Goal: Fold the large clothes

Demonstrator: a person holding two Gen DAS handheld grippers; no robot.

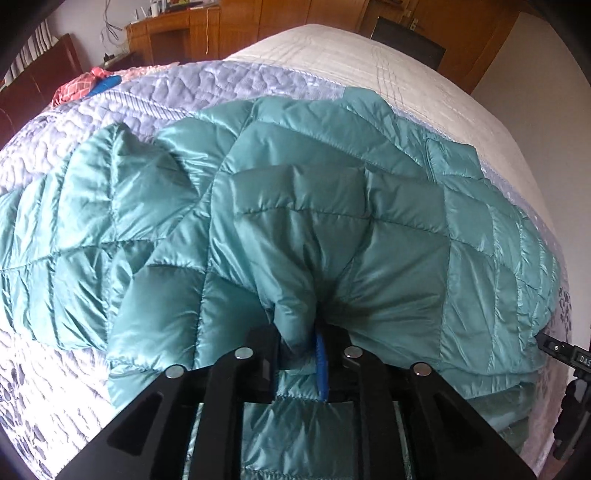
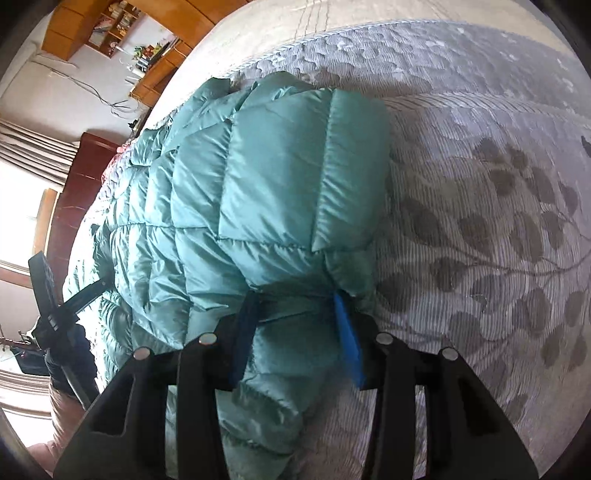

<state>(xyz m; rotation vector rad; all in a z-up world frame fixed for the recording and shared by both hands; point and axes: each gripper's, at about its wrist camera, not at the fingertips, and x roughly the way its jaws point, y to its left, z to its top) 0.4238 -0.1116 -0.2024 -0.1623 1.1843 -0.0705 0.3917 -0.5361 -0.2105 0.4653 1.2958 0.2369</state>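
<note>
A teal quilted down jacket (image 1: 295,206) lies spread on a bed. My left gripper (image 1: 301,354) is shut on a bunched fold of the jacket near its front edge. In the right wrist view the jacket (image 2: 229,192) stretches away to the left. My right gripper (image 2: 295,332) stands around the jacket's near corner, its blue pads (image 2: 349,339) wide apart with thick fabric between them. The right gripper's body shows at the left view's right edge (image 1: 561,350). The left gripper shows at the right view's left edge (image 2: 55,306).
The bed has a grey leaf-patterned quilt (image 2: 480,221) and a white cover (image 1: 332,55) beyond it. A red cloth with a blue item (image 1: 92,85) lies at the far left. Wooden cabinets (image 1: 177,33) and a dark headboard (image 2: 77,206) stand around the bed.
</note>
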